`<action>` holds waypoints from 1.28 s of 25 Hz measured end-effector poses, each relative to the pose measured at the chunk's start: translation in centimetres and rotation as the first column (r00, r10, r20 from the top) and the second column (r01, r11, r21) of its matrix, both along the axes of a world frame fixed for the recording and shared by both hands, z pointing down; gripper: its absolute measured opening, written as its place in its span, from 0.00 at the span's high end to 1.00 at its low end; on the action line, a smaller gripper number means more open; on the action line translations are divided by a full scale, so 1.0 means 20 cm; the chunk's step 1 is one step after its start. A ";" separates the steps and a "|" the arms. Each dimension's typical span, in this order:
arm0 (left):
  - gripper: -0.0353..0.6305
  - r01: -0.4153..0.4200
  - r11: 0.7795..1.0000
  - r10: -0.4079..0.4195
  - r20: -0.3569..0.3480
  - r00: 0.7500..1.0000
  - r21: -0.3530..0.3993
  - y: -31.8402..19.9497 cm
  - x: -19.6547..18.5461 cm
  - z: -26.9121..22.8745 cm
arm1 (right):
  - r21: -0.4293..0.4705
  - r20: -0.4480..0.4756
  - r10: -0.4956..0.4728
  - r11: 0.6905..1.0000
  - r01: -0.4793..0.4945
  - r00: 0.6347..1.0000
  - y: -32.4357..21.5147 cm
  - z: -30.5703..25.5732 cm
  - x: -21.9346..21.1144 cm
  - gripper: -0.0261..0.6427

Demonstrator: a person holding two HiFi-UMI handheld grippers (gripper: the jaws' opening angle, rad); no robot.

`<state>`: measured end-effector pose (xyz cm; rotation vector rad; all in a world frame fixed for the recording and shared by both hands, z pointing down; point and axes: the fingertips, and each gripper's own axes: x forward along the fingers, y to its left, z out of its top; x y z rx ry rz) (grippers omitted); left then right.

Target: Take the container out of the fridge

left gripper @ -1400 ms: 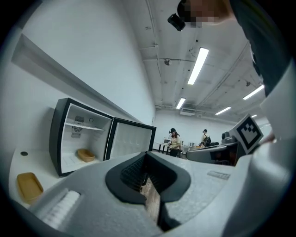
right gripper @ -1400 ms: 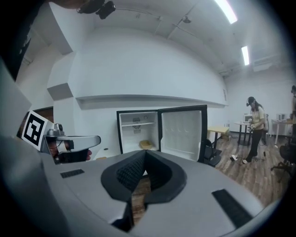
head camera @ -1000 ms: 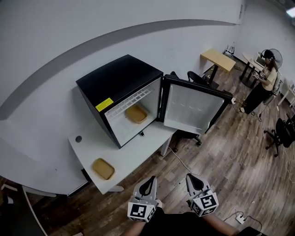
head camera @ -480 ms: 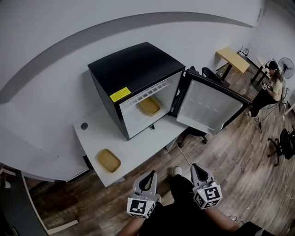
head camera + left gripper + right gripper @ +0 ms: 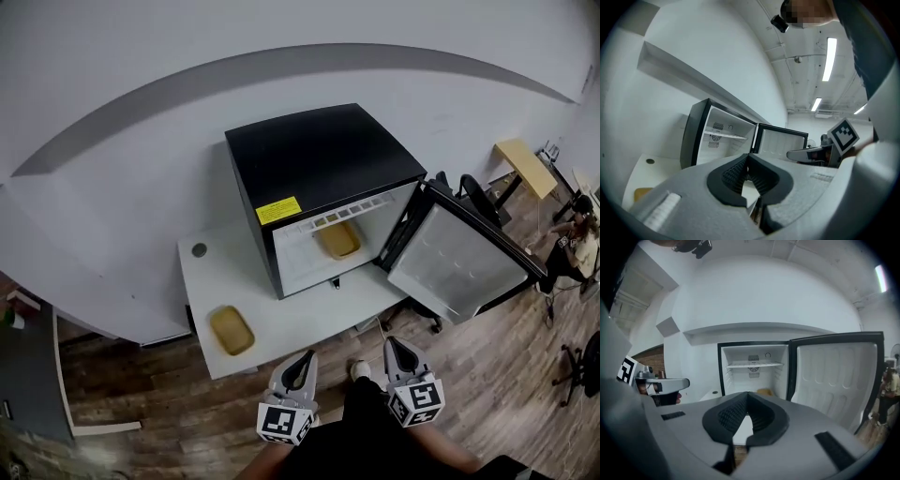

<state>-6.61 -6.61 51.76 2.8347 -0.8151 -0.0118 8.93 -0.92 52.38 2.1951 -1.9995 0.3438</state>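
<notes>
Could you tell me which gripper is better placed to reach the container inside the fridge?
Right, probably: the right gripper faces straight into the open fridge, container in view above its shut jaws; the left gripper views it obliquely.

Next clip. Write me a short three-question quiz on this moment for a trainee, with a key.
1. True or false: the fridge has its door open and a tan container inside.
2. Where does the second tan container lie? A. on the white table beside the fridge; B. in the door's shelf; C. on top of the fridge.
3. Fill in: the left tongs and right tongs are both ____ and hold nothing.
Key: 1 true; 2 A; 3 shut.
</notes>
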 end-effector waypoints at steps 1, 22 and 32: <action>0.92 0.018 1.000 -0.018 0.002 1.000 -0.007 -0.02 0.04 0.01 | -0.002 0.009 -0.023 1.000 0.023 1.000 -0.03 0.01 0.03 0.96; 0.92 0.230 0.973 -0.230 0.099 0.968 0.016 -0.33 0.80 -0.01 | -0.010 0.148 -0.328 0.943 0.333 0.933 -0.49 0.12 0.68 0.96; 0.92 0.296 0.955 -0.293 0.102 0.951 -0.020 -0.43 0.88 0.05 | -0.103 0.133 -0.380 0.913 0.394 0.915 -0.68 0.27 0.74 0.96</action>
